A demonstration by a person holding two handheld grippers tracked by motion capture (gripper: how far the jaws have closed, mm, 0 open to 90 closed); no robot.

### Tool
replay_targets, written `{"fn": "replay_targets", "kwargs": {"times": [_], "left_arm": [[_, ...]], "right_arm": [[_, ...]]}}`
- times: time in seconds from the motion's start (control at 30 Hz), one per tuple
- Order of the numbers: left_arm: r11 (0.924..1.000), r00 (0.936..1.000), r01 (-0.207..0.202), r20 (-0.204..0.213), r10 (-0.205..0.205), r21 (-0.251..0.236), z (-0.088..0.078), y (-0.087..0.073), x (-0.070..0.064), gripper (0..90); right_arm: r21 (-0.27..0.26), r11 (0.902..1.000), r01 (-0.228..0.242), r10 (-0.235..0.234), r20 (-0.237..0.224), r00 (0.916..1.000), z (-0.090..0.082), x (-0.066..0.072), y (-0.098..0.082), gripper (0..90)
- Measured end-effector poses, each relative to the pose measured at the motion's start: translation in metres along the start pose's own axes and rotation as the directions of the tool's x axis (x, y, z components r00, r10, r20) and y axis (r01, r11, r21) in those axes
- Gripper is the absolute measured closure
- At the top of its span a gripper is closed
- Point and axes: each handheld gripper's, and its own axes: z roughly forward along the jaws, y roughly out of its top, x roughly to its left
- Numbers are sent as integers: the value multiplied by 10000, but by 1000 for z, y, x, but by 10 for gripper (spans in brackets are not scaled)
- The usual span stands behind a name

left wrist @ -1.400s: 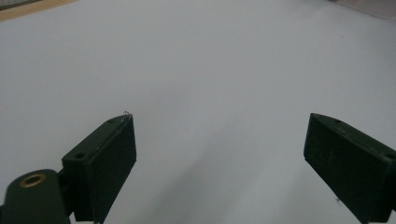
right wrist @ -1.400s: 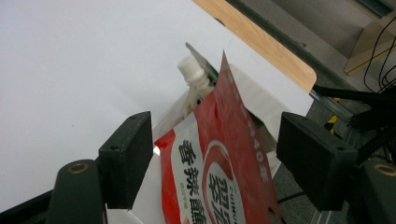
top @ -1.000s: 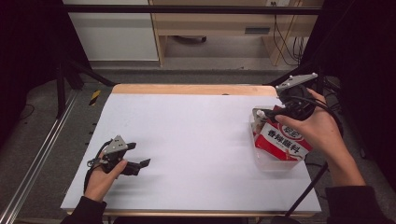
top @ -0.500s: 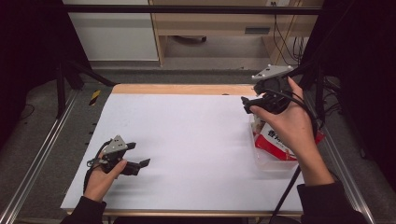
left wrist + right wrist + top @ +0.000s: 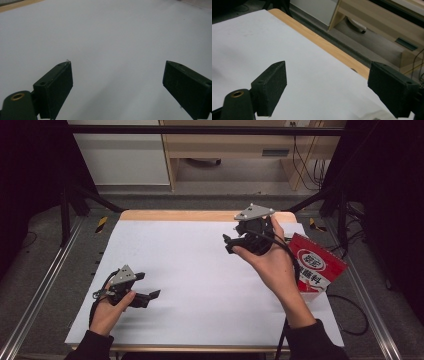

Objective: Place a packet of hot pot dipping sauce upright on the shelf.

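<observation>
White paper (image 5: 200, 270) covered the table, with a strip of pale wood (image 5: 200, 215) left bare along the far edge. Nearest to the person, the left gripper (image 5: 147, 296) rested low at the near left of the sheet, held in the left hand (image 5: 111, 307). In the left gripper view its jaws stood wide apart with nothing but blank paper between them. Farther in and to the right, the right hand (image 5: 270, 265) held the right gripper (image 5: 229, 244) up above the sheet, near the far edge, pointing toward the left. In the right gripper view its jaws were also spread wide and gripped nothing, with the paper and the wooden edge showing between them. Just beside that forearm, at the right edge of the table, a red and white packet (image 5: 316, 265) lay apart from both grippers. Beyond the table stood a white cabinet (image 5: 120, 157) and a wooden shelf unit (image 5: 225, 147).
</observation>
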Motion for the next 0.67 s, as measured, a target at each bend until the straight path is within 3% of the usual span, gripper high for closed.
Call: {"fn": "replay_targets", "kwargs": {"times": [0.5, 0.67], "left_arm": [[10000, 9999, -32, -144, 33, 72, 0, -1, 0, 88], [9999, 9998, 34, -188, -32, 98, 1, -2, 1, 87]], "right_arm": [[395, 9989, -267, 299, -843, 9960, 56, 42, -61, 144], [553, 9959, -711, 767, -1056, 9915, 78, 53, -85, 136]]}}
